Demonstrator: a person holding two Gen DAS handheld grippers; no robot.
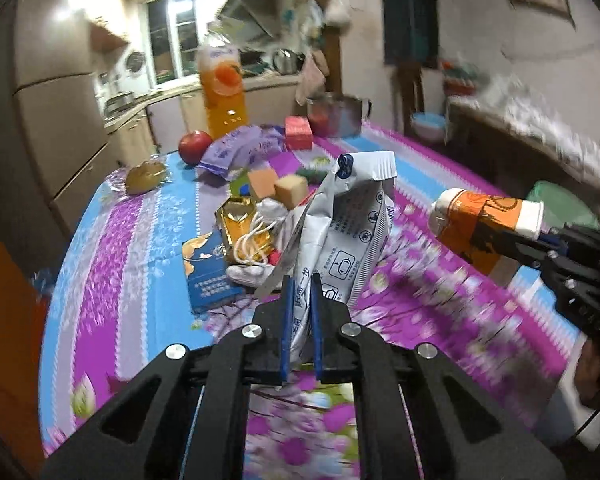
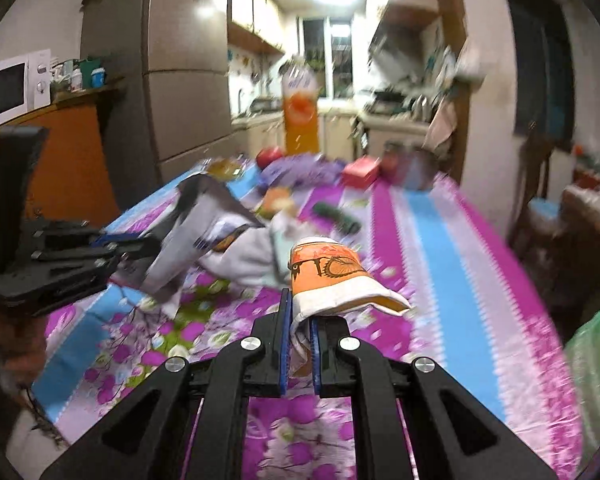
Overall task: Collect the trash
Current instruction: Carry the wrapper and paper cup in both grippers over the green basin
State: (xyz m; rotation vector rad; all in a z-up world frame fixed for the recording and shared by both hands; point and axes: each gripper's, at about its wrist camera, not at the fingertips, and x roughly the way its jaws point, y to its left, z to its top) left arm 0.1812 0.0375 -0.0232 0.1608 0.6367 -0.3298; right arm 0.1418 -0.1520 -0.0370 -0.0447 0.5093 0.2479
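The left gripper pinches the bottom of a silver snack bag, and the bag stands up above the flowery tablecloth. The right gripper squeezes the rim of a squashed orange paper cup, held out over the cloth. Both pieces of trash are off the table.

To do this step well, I think both hands should keep a tight squeeze and carry the trash to the green bin past the table's right edge. The bag is floppy, so move it slowly.

Just behind the bag lie a white glove, a blue box and a white cord. Farther back are foam blocks, an apple, a red box, a metal pot and a tall juice carton. The right side of the cloth is open for moving.
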